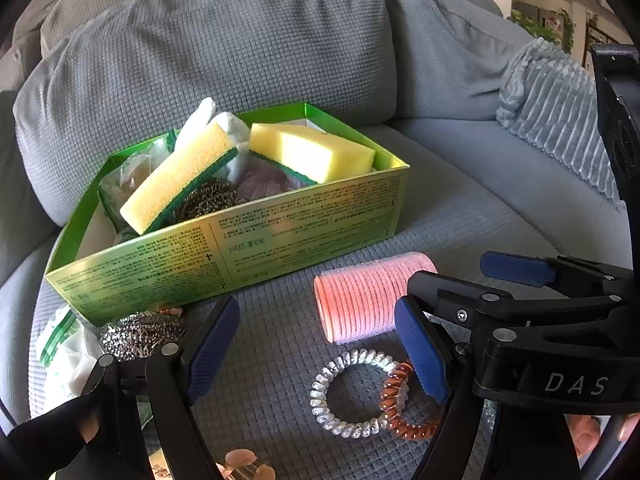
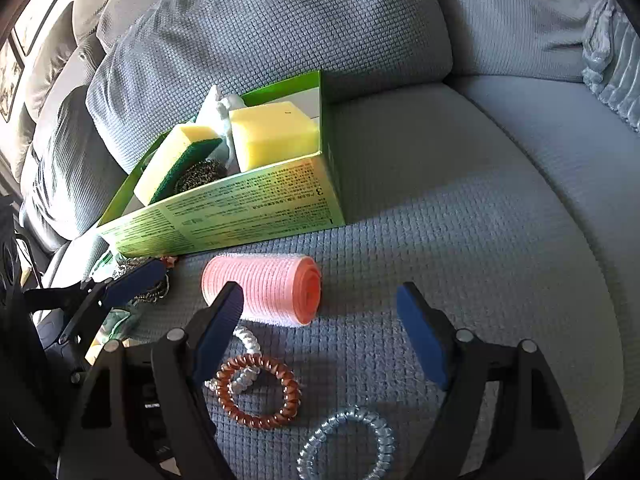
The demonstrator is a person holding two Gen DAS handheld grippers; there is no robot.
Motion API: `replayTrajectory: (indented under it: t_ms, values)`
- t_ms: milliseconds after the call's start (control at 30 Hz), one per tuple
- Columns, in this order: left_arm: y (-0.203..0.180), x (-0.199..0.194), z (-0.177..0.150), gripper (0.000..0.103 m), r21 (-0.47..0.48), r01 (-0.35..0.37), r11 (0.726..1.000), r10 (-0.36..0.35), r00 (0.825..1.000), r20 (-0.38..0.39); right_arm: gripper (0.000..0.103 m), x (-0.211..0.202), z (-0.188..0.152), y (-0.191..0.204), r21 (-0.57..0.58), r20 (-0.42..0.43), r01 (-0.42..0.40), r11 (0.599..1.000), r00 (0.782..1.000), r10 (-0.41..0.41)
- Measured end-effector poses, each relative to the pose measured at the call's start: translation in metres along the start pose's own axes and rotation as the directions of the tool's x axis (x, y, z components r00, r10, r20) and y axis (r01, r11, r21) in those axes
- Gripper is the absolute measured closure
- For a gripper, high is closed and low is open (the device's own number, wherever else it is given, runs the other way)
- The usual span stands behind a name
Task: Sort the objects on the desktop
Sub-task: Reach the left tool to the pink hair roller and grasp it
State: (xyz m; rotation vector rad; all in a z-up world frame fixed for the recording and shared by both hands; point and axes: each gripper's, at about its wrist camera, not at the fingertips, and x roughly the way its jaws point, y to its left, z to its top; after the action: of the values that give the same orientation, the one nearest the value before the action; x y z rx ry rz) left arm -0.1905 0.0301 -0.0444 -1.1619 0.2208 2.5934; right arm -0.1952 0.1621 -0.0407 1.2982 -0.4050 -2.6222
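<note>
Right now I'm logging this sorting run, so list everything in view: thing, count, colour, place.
Open cardboard box: one, green, on the grey sofa seat.
Rectangular sponges: two, yellow with green backing, in the box.
Steel wool scourers: two, silvery, one in the box, one in front of its left end.
Cylindrical hair roller: one, pink, in front of the box.
Spiral hair ties: three, brown, white-speckled, clear bluish, nearest the cameras.
Plastic packets: white-green, count unclear, left of the box and inside.
Left tool: open, empty.
Right tool: open, empty.
</note>
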Motion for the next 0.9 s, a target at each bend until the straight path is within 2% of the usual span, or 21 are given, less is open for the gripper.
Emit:
replayTrajectory:
  t_ms: [433, 500, 600, 667, 733, 800, 900]
  values:
    - [0.0, 0.006, -0.001, 0.023, 0.007, 0.02, 1.0, -0.02, 0.999, -0.05, 0.028, 0.012, 0.002, 0.002, 0.003, -0.016, -0.024, 1.0, 1.0, 0.024]
    - [-0.003, 0.007, -0.002, 0.022, 0.012, 0.05, 0.999, -0.05, 0.997, -0.057, 0.028, 0.015, 0.003, 0.001, 0.011, -0.027, -0.059, 0.998, 0.998, 0.059]
    - [-0.004, 0.009, -0.002, 0.022, 0.005, 0.044, 0.999, -0.044, 0.997, -0.063, 0.029, 0.021, 0.002, -0.001, 0.046, -0.054, -0.107, 0.993, 0.993, 0.109]
    - [-0.003, 0.01, -0.002, 0.022, 0.0, 0.045, 0.999, -0.045, 0.997, -0.064, 0.03, 0.021, 0.001, 0.0, 0.044, -0.047, -0.107, 0.993, 0.993, 0.109]
    - [-0.003, 0.009, -0.001, 0.023, 0.005, 0.049, 0.999, -0.048, 0.997, -0.057, 0.039, 0.02, 0.002, 0.001, 0.039, -0.039, -0.123, 0.992, 0.991, 0.124]
    - [-0.003, 0.009, 0.0, 0.023, 0.007, 0.054, 0.999, -0.053, 0.997, -0.051, 0.044, 0.02, 0.003, 0.002, 0.035, -0.038, -0.135, 0.99, 0.99, 0.137]
    - [-0.002, 0.011, 0.001, 0.023, -0.002, 0.052, 0.999, -0.052, 0.997, -0.057, 0.046, 0.022, 0.004, 0.002, 0.035, -0.04, -0.145, 0.989, 0.988, 0.146]
